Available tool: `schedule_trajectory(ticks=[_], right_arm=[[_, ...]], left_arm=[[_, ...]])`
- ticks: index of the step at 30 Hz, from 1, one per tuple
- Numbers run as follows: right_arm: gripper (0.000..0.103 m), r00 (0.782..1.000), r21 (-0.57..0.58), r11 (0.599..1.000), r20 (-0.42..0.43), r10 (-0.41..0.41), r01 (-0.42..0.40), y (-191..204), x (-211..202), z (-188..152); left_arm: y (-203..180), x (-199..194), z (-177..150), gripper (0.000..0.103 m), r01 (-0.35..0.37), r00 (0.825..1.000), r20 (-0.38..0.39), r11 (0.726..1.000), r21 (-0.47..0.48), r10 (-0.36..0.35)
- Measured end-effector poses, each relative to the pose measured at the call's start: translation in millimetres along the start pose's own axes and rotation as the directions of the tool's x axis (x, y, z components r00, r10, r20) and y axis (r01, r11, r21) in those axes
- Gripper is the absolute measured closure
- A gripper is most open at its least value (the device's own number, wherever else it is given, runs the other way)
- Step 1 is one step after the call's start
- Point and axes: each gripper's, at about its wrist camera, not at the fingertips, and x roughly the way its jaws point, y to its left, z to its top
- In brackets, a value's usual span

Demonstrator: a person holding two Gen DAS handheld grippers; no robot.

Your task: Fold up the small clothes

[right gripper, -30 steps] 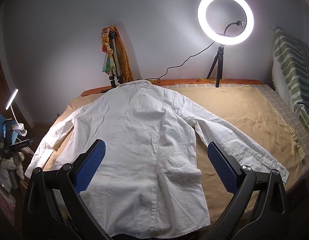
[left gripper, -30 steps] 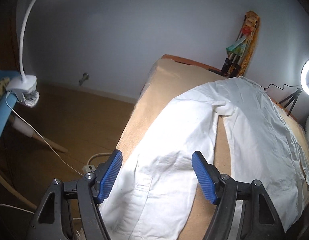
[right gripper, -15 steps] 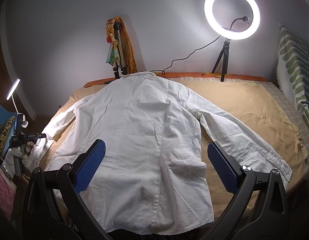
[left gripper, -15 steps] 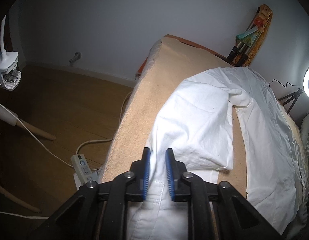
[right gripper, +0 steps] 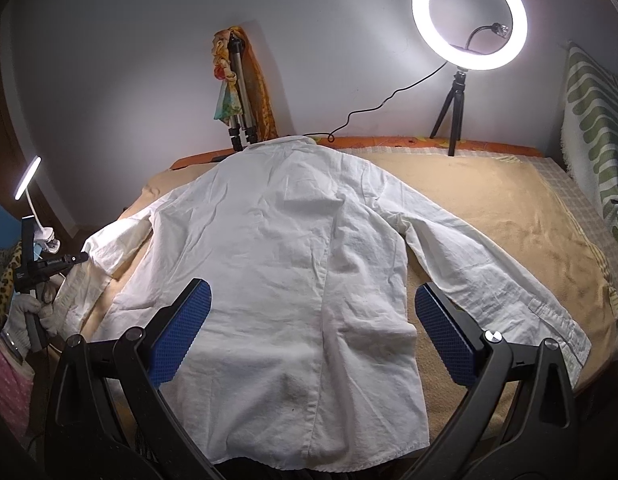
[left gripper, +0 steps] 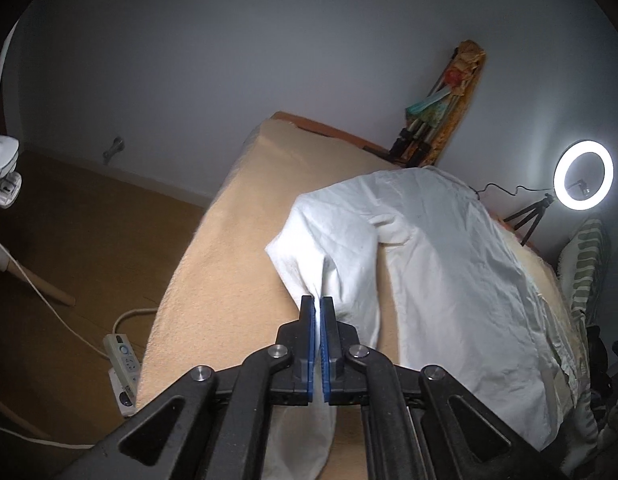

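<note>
A: Two views to go through. In the left wrist view, the left gripper [left gripper: 317, 308] has its blue fingers [left gripper: 307, 332] pressed together on a fold of the shirt's left sleeve [left gripper: 329, 248], with only a thin strip of white cloth between them. The sleeve rises from the bed [left gripper: 221, 264] in a peaked ridge toward the fingers, so I'd say it is held lifted in order to be carried across the shirt's body.

B: And where is the shirt itself?

A: The white shirt [right gripper: 293, 264] lies back up and flat on the tan cover, collar toward the wall, hem at the near edge. A power strip [left gripper: 123, 364] sits on the floor beside the bed.

B: The right wrist view?

A: The right gripper [right gripper: 311, 332] hovers over the lower back of the shirt, fingers [right gripper: 181, 332] spread wide and empty, neither pad on the cloth. The right sleeve [right gripper: 481, 276] is stretched out toward the bed's corner, untouched. At the far left a gloved hand [right gripper: 25, 316] holds the other tool at the left sleeve.

B: So why wait there?

A: Likely to pin the body or take the other sleeve next. A ring light [right gripper: 469, 20] shines from behind.
</note>
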Motion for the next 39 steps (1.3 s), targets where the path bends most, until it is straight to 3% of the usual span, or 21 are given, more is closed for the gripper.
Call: schedule_trajectory(ticks=[4,9,13,17,18,20,22,26,29,31,34,37,39], right_arm=[[0.001,0.996,0.011,0.996,0.011,0.087,-0.087,5.1,5.3,10.3],[0.021,0.982,0.001,0.982,-0.022,0.187,-0.187,16.6,23.4,19.6],[0.031,0.949,0.064,0.955,-0.109,0.296,-0.291,19.5,52.9,24.6],[0.038,0.920,0.074,0.936,-0.175,0.351,-0.343,30.9,82.3,31.1],[0.038,0.911,0.079,0.931,-0.188,0.366,-0.358,35.3,89.4,33.9],[0.038,0.890,0.092,0.918,-0.223,0.397,-0.386,46.7,106.9,40.6],[0.038,0.866,0.103,0.903,-0.256,0.430,-0.418,63.4,123.2,46.8],[0.038,0.839,0.078,0.896,-0.324,0.437,-0.437,104.1,155.8,54.2],[0.038,0.816,0.055,0.886,-0.365,0.448,-0.461,135.8,177.2,59.1],[0.038,0.792,0.067,0.877,-0.400,0.461,-0.476,153.0,194.1,61.3],[0.038,0.764,0.080,0.870,-0.443,0.469,-0.487,170.4,215.2,60.6],[0.038,0.766,0.056,0.887,-0.480,0.427,-0.459,179.4,230.2,52.5],[0.044,0.760,0.042,0.892,-0.505,0.408,-0.451,179.4,236.2,44.8]], left_arm=[[-52.8,-13.1,1.1,0.103,0.084,0.996,0.030,0.992,0.092,-0.087],[-122.0,-5.9,-15.8,0.103,0.185,0.983,-0.019,0.962,0.200,-0.185],[-165.8,14.2,-44.3,0.103,0.191,0.981,-0.083,0.933,0.306,-0.174],[-179.0,28.5,-68.7,0.102,0.201,0.976,-0.146,0.916,0.347,-0.159],[-181.5,30.6,-71.9,0.091,0.206,0.974,-0.167,0.915,0.348,-0.156],[-181.2,25.5,-76.8,0.069,0.201,0.973,-0.181,0.916,0.348,-0.144],[-178.9,6.4,-80.6,0.068,0.195,0.976,-0.161,0.908,0.371,-0.144],[-156.9,-39.5,-85.4,0.060,0.172,0.984,-0.110,0.916,0.362,-0.141],[-121.2,-62.3,-86.1,0.045,0.068,0.997,-0.051,0.946,0.317,-0.054],[-93.1,-62.0,-86.6,0.045,0.018,0.999,-0.053,0.965,0.260,-0.005],[-64.5,-44.2,-92.5,0.045,0.033,0.993,-0.121,0.983,0.183,-0.010],[-62.0,-28.6,-104.7,0.046,0.090,0.982,-0.180,0.984,0.153,-0.062],[-66.6,-28.2,-110.2,0.049,0.106,0.980,-0.185,0.982,0.155,-0.076]])
